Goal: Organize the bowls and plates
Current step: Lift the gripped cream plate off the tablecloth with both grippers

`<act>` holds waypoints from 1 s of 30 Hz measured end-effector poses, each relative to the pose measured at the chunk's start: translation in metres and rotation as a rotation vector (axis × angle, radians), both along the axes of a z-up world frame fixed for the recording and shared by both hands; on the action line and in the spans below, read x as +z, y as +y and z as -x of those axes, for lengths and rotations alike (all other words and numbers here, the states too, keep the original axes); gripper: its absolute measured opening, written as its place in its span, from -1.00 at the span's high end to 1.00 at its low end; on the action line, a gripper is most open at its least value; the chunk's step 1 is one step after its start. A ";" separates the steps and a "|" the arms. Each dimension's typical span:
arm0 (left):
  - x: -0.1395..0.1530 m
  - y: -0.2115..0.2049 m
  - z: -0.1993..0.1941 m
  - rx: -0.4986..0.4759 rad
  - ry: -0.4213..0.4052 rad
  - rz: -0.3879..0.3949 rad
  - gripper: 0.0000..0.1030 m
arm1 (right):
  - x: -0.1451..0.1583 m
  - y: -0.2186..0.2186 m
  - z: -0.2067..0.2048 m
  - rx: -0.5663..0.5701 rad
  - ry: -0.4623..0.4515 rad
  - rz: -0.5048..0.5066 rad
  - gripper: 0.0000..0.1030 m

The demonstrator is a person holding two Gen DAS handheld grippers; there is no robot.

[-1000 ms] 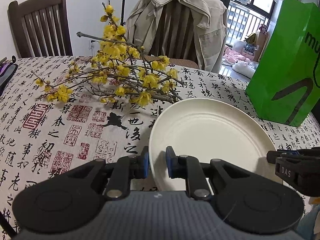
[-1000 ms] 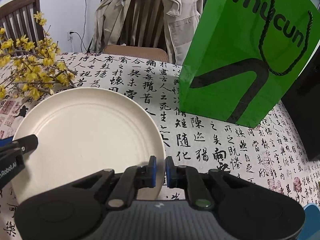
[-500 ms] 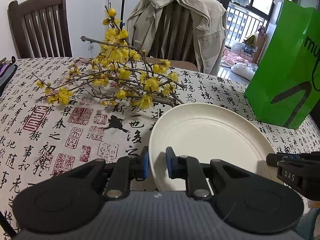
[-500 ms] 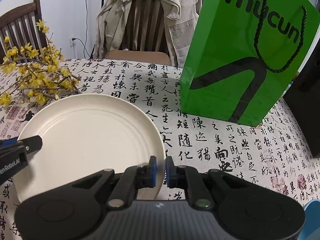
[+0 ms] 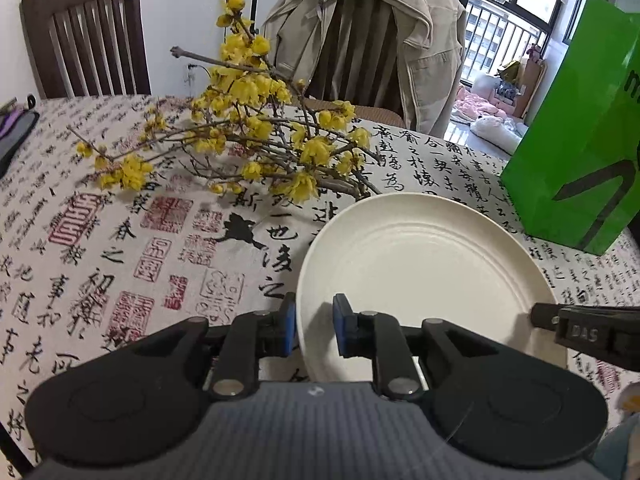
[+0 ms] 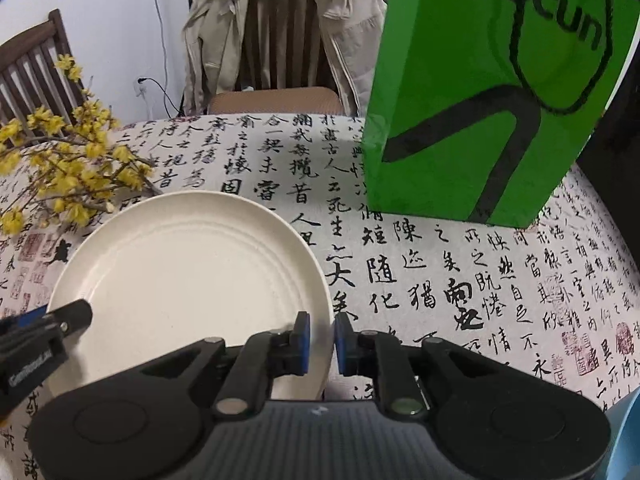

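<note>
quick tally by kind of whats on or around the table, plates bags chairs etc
plate: 1
green paper bag: 1
yellow flowering branches: 1 bunch
wooden chairs: 2
beige jacket draped over one chair: 1
bowls in view: 0
total: 6

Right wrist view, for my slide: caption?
Right claw grips the white plate's rim, green bag behind.

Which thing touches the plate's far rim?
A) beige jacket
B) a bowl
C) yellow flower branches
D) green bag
C: the yellow flower branches reach the far left rim of the plate, while the green bag stands apart to its right and the jacket hangs on a chair behind the table.
</note>
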State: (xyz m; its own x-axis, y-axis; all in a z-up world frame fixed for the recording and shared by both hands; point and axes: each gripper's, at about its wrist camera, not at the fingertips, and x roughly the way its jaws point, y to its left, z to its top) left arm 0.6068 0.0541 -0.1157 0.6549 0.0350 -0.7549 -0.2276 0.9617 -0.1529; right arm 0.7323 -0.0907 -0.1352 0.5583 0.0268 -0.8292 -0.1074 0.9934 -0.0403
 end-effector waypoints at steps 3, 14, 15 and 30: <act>0.000 -0.002 0.000 -0.003 -0.005 -0.013 0.64 | -0.001 0.000 0.002 0.005 -0.008 -0.011 0.68; 0.004 -0.007 0.002 -0.014 -0.039 -0.077 0.65 | 0.004 0.002 0.016 0.044 -0.076 0.024 0.74; 0.004 -0.008 0.002 -0.019 -0.041 -0.079 0.65 | 0.005 0.002 0.017 0.043 -0.082 0.027 0.74; 0.025 0.000 0.014 -0.020 -0.104 -0.035 0.65 | 0.027 0.001 0.043 0.027 -0.169 0.002 0.76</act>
State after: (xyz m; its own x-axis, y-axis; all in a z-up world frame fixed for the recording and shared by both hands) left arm 0.5929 0.0542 -0.0906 0.7305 0.0462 -0.6813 -0.1925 0.9712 -0.1406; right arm 0.6897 -0.0900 -0.1084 0.6892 0.0422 -0.7234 -0.1257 0.9901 -0.0620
